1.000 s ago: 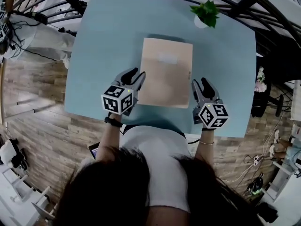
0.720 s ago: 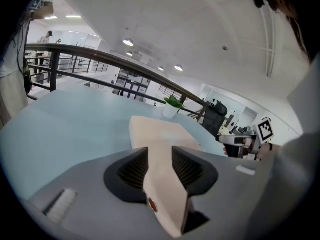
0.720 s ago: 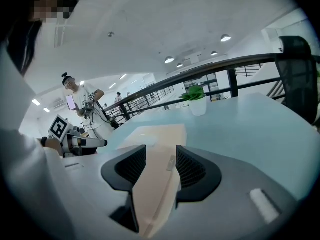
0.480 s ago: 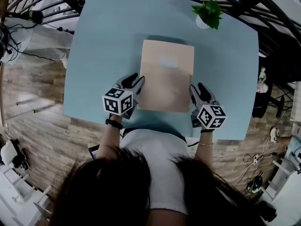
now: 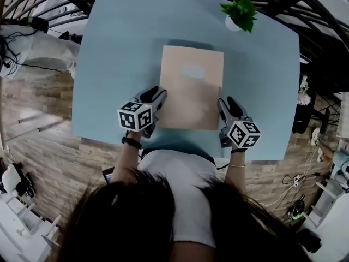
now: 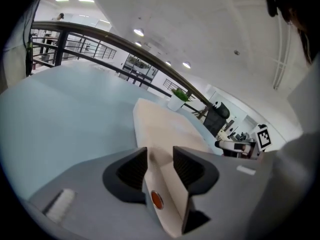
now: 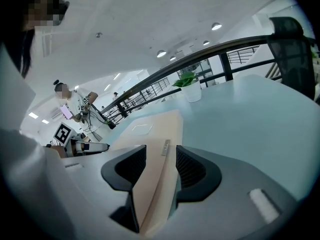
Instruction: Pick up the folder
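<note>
In the head view a tan folder [image 5: 192, 86] lies flat on the pale blue worktop [image 5: 120, 48], with a small potted plant [image 5: 240, 12] just past the folder's far right corner. The left hand-held gripper [image 5: 158, 94] sits at the folder's left edge near its near corner, and the right hand-held gripper [image 5: 228, 103] at the folder's right edge, also near the near corner. In the left gripper view the left hand-held gripper [image 6: 160, 159] has its jaws apart and they have just been opening. The folder's [image 6: 165, 129] edge runs between them, with a small orange round spot [image 6: 157, 200] on it close to the camera, and neither pad is seen to press on the folder. In the right gripper view the right hand-held gripper [image 7: 161, 161] also has its jaws apart around the folder's [image 7: 150, 129] edge. A sliver of worktop [image 7: 250, 119] shows between the folder and the right-hand pad, and a small metal tab [image 7: 164, 148] sits on the folder's edge just ahead of the jaws.
</note>
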A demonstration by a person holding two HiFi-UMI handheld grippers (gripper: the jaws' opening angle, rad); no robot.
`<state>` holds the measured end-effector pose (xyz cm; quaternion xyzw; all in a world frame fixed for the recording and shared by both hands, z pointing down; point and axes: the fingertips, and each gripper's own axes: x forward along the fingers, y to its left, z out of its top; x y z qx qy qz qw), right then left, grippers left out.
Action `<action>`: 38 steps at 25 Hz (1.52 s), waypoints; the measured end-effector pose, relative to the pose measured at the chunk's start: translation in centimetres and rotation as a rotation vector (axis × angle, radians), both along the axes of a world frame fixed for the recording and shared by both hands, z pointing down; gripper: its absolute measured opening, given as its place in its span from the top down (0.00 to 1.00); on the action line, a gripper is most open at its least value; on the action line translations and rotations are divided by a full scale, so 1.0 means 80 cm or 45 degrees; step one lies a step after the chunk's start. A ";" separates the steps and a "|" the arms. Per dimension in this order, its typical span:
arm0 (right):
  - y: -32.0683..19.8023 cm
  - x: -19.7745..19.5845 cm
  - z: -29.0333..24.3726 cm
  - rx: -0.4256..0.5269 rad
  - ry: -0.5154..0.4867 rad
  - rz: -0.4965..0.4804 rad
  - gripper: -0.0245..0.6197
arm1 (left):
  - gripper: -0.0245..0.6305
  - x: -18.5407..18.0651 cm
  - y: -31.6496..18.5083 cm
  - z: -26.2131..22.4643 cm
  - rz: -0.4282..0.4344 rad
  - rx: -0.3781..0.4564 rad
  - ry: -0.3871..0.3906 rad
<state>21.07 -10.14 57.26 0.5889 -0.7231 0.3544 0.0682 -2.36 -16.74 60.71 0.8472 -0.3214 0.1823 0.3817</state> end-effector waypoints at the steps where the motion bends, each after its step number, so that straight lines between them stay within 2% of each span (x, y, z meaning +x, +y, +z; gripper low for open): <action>1: 0.000 0.000 0.001 -0.003 -0.008 0.002 0.71 | 0.70 0.001 0.000 0.002 -0.004 -0.010 0.010; 7: -0.001 0.002 0.010 -0.017 -0.048 0.011 0.71 | 0.70 0.002 0.001 0.011 -0.024 -0.038 0.054; 13: -0.001 0.000 0.024 -0.078 -0.122 0.002 0.68 | 0.67 -0.006 -0.004 0.019 -0.060 -0.033 0.019; 29: -0.002 -0.019 0.070 -0.311 -0.486 -0.155 0.46 | 0.67 -0.012 -0.002 0.023 -0.116 -0.062 0.131; 38: -0.003 -0.031 0.071 -0.413 -0.722 -0.238 0.45 | 0.67 -0.011 -0.003 0.026 -0.125 -0.090 0.185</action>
